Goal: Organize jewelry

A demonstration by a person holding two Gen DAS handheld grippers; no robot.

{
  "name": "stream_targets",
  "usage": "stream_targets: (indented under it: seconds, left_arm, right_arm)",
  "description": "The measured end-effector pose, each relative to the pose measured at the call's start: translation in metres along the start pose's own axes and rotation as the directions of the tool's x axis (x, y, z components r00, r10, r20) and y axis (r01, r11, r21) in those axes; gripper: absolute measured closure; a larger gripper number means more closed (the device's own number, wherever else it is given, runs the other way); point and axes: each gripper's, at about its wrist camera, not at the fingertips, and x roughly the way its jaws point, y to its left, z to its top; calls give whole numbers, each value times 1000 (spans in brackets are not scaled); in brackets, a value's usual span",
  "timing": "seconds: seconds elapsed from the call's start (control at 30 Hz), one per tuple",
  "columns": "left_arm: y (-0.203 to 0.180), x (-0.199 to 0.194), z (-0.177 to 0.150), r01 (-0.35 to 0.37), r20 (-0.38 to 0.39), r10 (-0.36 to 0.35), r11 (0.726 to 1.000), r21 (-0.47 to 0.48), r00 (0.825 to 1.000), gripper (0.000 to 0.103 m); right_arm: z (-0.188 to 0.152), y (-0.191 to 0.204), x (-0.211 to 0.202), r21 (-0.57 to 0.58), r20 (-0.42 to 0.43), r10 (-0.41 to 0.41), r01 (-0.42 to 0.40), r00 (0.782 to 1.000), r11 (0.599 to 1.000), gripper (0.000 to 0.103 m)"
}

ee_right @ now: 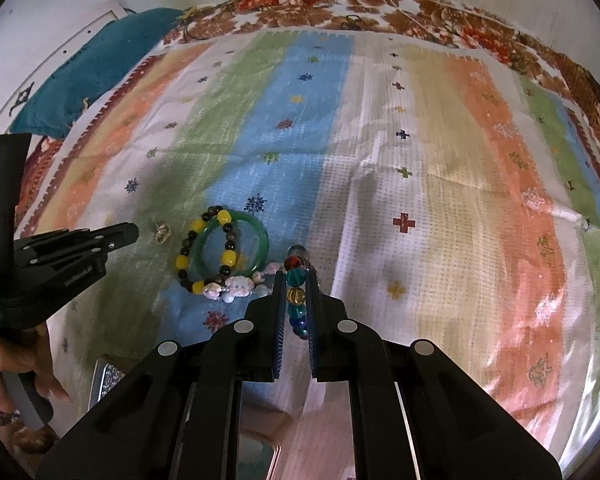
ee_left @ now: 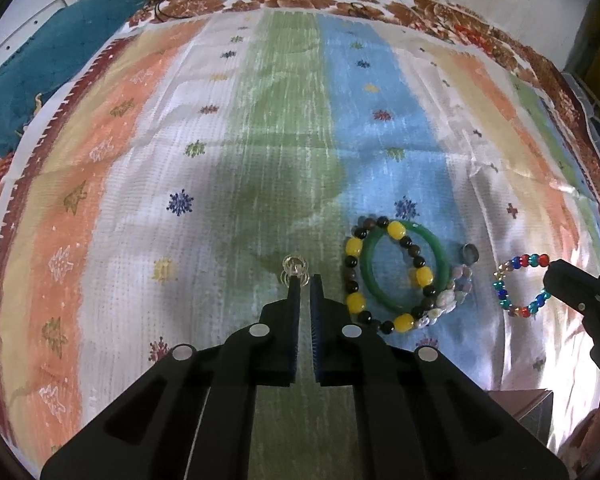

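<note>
My left gripper (ee_left: 305, 280) is closed down narrow, w/ 1 small clear-and-silver trinket (ee_left: 295, 270) pinched at the tip of its left finger. My right gripper (ee_right: 295, 280) is clamped on 1 multicolour bead bracelet (ee_right: 296, 292), beads stacked between the pads; in the left view that bracelet (ee_left: 520, 286) hangs as a loop at 9 o'clock of the right gripper's tip. Both point steeply down over a striped cloth (ee_left: 204, 152) w/ small motifs. Lying on the blue stripe, at 3 o'clock of my left gripper: 1 green bangle (ee_left: 404, 268), 1 yellow-and-dark bead bracelet (ee_left: 354, 276) overlapping it, 1 pale chunky-stone bracelet (ee_left: 448, 300) touching the bangle at 5 o'clock, 1 small dark ring (ee_left: 470, 254) just beside at 3. 1 teal cloth (ee_left: 40, 80) bunches at far 10 o'clock.
</note>
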Motion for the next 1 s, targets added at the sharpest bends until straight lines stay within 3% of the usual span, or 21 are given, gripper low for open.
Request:
stream_targets:
  seconds: [0.07,0.13,0.27,0.8,0.87,0.9,1.0]
  left_arm:
    - [-1,6,0,2,-10,-2,1000,8,1000,94]
    - [0,10,2,-4,-12,4,1000,7,1000,79]
    - [1,20,5,-19,-14,19,1000,14,1000,69]
    - [0,49,10,-50,-47,53,997,62,997,69]
    - [0,49,10,-64,-42,67,996,61,997,78]
    - [1,49,11,-75,-41,78,996,56,996,88]
    - [2,48,12,-68,-46,70,997,48,996,88]
  right_arm:
    - [1,-1,2,-2,-1,3,-3,1000,1000,92]
    - [2,-2,3,0,-2,4,-4,1000,1000,92]
    - [2,-3,4,-11,-5,4,-4,1000,1000,92]
    - [2,-7,13,-29,-24,6,-7,1000,1000,92]
    - [1,-7,14,-29,-26,6,-7,1000,1000,93]
    - [1,-7,14,-29,-27,6,-7,1000,1000,93]
    - [1,-7,14,-29,-27,7,-8,1000,1000,93]
